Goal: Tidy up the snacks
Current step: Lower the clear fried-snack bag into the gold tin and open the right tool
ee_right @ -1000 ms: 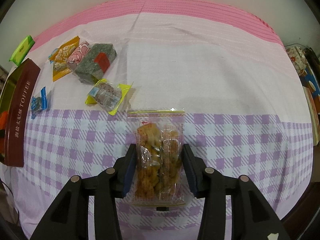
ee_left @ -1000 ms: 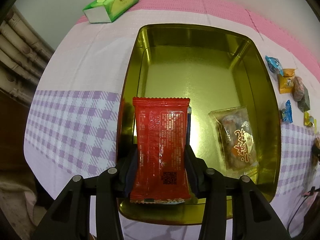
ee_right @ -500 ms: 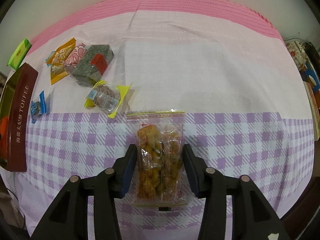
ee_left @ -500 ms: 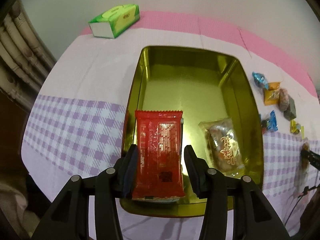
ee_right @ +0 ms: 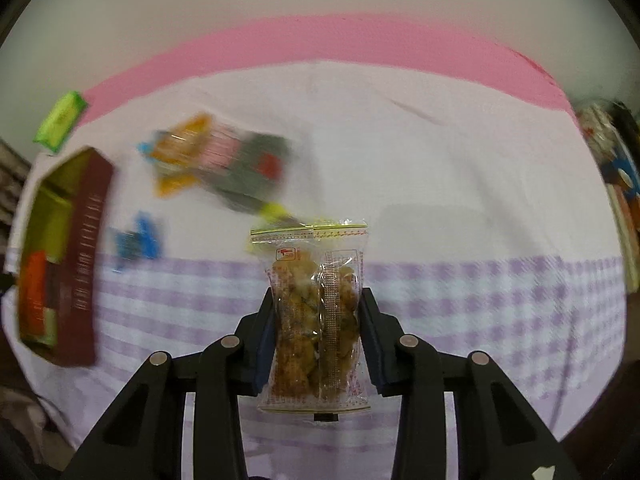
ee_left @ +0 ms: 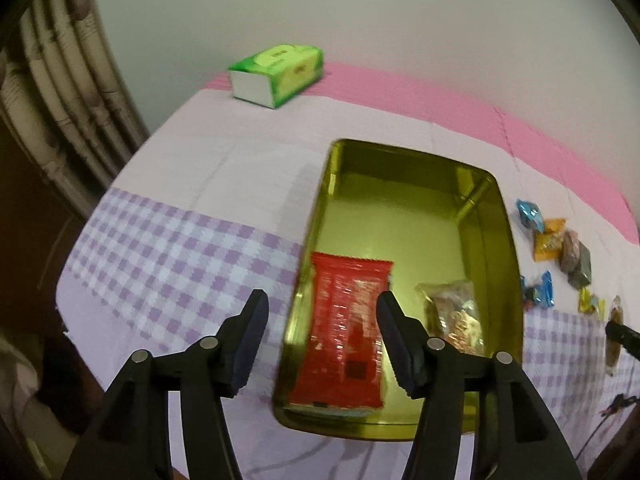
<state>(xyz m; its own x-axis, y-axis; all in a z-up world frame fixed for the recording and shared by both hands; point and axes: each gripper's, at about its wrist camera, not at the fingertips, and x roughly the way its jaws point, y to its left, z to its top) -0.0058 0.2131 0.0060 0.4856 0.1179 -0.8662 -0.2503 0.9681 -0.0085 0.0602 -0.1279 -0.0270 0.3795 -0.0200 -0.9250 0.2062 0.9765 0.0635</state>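
A gold tin (ee_left: 496,216) stands on the tablecloth. In it lie a red snack packet (ee_left: 344,332) at the near left and a clear packet of brown snacks (ee_left: 456,316) beside it. My left gripper (ee_left: 320,336) is open and empty, raised above the tin's near left corner. My right gripper (ee_right: 318,328) is shut on a clear packet of fried snacks (ee_right: 316,320) and holds it above the checked cloth. The tin (ee_right: 80,264) shows at the left of the right wrist view, blurred.
Several loose wrapped snacks (ee_left: 560,256) lie right of the tin; they also show blurred in the right wrist view (ee_right: 224,168). A green tissue pack (ee_left: 276,74) sits at the far left by the wall. A curtain (ee_left: 60,120) hangs at the left.
My left gripper opened and let the red packet drop into the tin, then pulled back and up. My right gripper lifted its packet and swung, blurring the view.
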